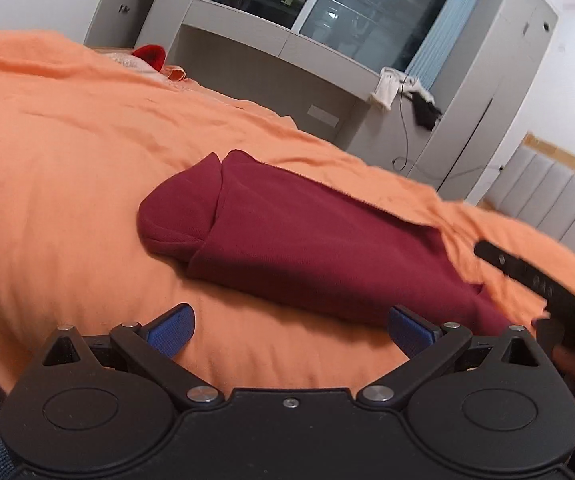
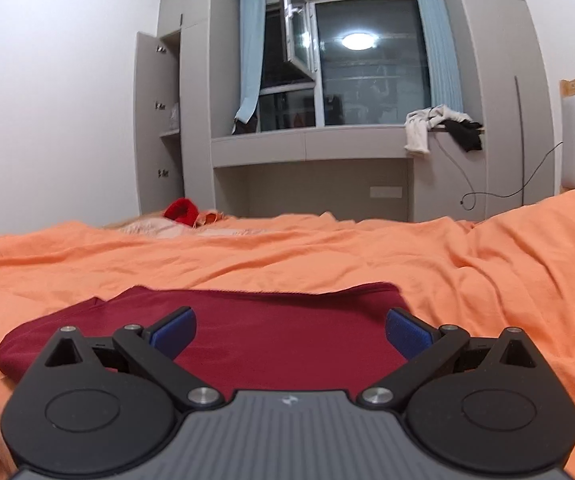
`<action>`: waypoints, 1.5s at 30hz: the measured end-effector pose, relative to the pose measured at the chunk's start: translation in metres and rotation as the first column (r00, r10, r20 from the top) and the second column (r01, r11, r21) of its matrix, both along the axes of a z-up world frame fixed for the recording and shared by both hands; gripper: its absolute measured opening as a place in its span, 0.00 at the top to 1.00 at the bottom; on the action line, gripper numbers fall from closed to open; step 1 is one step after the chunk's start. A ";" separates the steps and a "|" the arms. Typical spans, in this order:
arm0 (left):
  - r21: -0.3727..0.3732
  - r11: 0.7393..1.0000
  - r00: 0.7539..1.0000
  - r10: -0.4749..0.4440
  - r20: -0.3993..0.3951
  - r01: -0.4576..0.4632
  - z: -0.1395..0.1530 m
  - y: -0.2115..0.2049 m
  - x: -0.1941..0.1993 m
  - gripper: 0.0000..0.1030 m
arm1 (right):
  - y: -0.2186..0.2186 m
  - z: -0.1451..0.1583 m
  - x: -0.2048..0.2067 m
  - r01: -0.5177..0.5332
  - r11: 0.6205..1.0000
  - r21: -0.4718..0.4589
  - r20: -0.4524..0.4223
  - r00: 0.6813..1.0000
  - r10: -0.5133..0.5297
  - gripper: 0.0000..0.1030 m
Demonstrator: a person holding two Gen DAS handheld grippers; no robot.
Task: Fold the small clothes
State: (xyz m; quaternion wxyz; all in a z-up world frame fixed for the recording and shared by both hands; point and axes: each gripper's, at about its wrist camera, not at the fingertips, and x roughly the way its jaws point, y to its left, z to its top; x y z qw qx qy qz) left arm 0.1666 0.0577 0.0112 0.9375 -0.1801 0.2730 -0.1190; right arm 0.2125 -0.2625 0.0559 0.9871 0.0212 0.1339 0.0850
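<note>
**Both grippers wide open by the dark red cloth**

Left gripper (image 1: pixel 291 330): spread wide, holding nothing, low over the orange blanket (image 1: pixel 67 168), just beside the folded dark red cloth (image 1: pixel 287 240). Only here: the cloth's tucked end, and the other tool's black finger at the right edge.

Right gripper (image 2: pixel 291 332): spread wide too, gripping nothing, right above the cloth (image 2: pixel 287 344). Only here: level view of grey cupboards and window (image 2: pixel 367 72) beyond.
</note>
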 end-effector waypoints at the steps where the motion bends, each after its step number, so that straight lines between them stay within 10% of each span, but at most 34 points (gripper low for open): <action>1: 0.012 1.000 1.000 0.001 0.007 -0.001 0.000 -0.003 0.001 0.01 | 0.005 -0.001 0.002 -0.002 1.000 -0.009 -0.002 1.000 0.002 0.00; 15: 0.007 0.999 0.999 0.033 -0.001 -0.033 -0.004 -0.007 0.005 0.01 | 0.048 -0.046 0.029 -0.025 0.998 -0.060 -0.169 0.986 0.015 0.00; 45: -0.133 0.990 0.999 0.051 -0.010 -0.052 -0.011 -0.013 0.016 0.01 | 0.037 -0.051 0.017 -0.029 0.999 -0.026 -0.177 0.984 0.024 0.00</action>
